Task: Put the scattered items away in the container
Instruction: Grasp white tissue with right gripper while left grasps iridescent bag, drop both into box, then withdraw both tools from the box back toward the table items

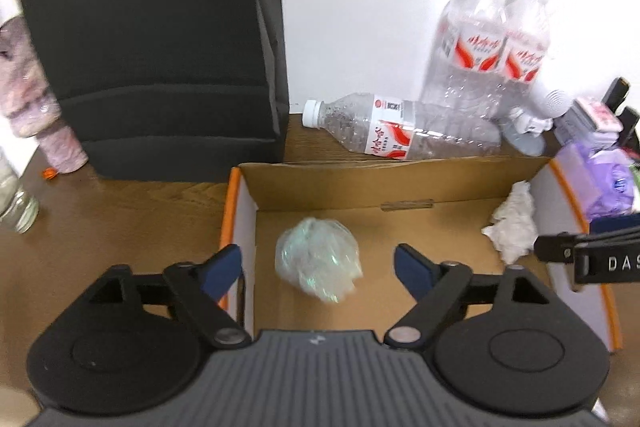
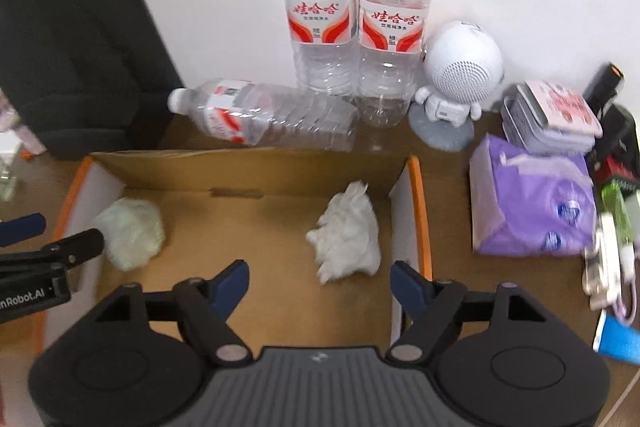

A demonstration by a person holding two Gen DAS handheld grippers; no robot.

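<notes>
White wall backs a brown wooden bench, where a shallow cardboard box with orange-edged side flaps sits open at the near middle. Inside it, a crumpled ball of clear plastic wrap lies on the floor toward the left wall, and a wad of white tissue lies toward the right wall; the two are well apart.

Left gripper hangs over the left part of the box with its blue-tipped jaws spread wide, the plastic ball lying between and below them, untouched. Right gripper hangs over the right part, jaws likewise spread, the tissue just beyond them and free of the pads.

Beyond the far wall of the box a water bottle lies on its side, with two more bottles upright behind it against the wall. Right of these stands a small white robot-shaped speaker, then a tin and a purple tissue pack. A black bag stands at far left.
</notes>
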